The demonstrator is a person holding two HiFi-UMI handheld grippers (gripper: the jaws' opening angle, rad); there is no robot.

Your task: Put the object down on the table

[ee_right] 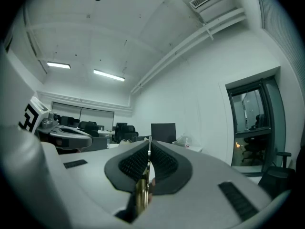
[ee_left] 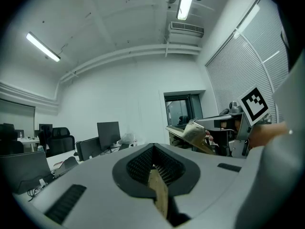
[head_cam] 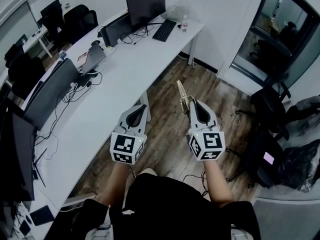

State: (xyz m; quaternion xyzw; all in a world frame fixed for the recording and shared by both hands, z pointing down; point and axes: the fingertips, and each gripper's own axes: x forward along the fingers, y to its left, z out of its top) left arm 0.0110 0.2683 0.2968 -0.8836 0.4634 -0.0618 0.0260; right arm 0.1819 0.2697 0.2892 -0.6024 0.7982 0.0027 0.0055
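Mid-frame over the floor [head_cam: 170,134], right gripper [head_cam: 188,104] clamped on thin gold strip [head_cam: 180,90], left gripper [head_cam: 145,102] closed on tan strip [ee_left: 158,191], table [head_cam: 120,79] at left.

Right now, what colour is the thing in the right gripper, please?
The strip is golden tan; the head view shows it best.

From my feed, the left gripper [head_cam: 145,100] and right gripper [head_cam: 192,104] were matching pale grey shells. Black ribbed pads lined the jaws, with a dark slotted patch on each flank. Each carried a white marker cube [head_cam: 126,148] printed with black squares. The person wore a black short-sleeved top [head_cam: 165,204].
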